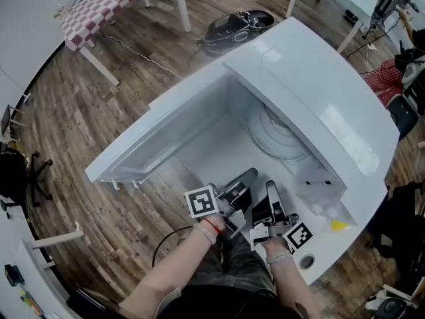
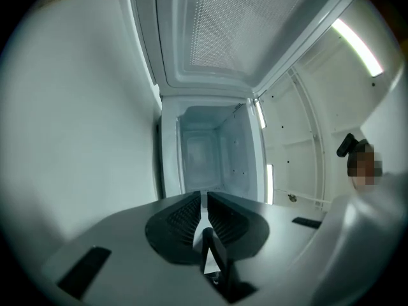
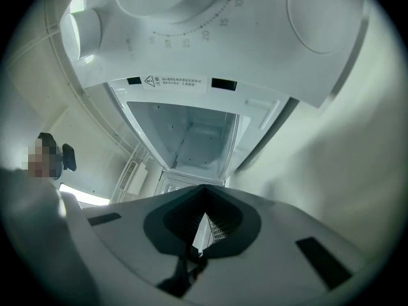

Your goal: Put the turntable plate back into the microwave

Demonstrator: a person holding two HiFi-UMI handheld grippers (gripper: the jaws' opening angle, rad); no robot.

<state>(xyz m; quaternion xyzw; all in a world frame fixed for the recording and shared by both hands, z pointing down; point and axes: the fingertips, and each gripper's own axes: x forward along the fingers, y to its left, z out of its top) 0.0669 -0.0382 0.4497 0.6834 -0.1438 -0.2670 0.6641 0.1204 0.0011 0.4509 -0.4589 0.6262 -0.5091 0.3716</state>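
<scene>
The white microwave (image 1: 319, 92) stands with its door (image 1: 153, 145) swung open to the left. The round glass turntable plate (image 1: 277, 135) lies inside the cavity, partly hidden under the microwave's top. My left gripper (image 1: 250, 175) and right gripper (image 1: 271, 188) sit side by side just in front of the opening, short of the plate. Neither holds anything. In the left gripper view the left gripper (image 2: 204, 199) points at the cavity (image 2: 207, 158), jaws together. In the right gripper view the right gripper (image 3: 204, 193) faces the cavity (image 3: 191, 132) below the dial panel (image 3: 166, 5), jaws together.
A small yellow object (image 1: 339, 224) lies on the white surface to the right of the microwave. On the wooden floor beyond are a black appliance (image 1: 236, 25) and a table with a checked cloth (image 1: 106, 5). Chairs and desks stand at the right edge.
</scene>
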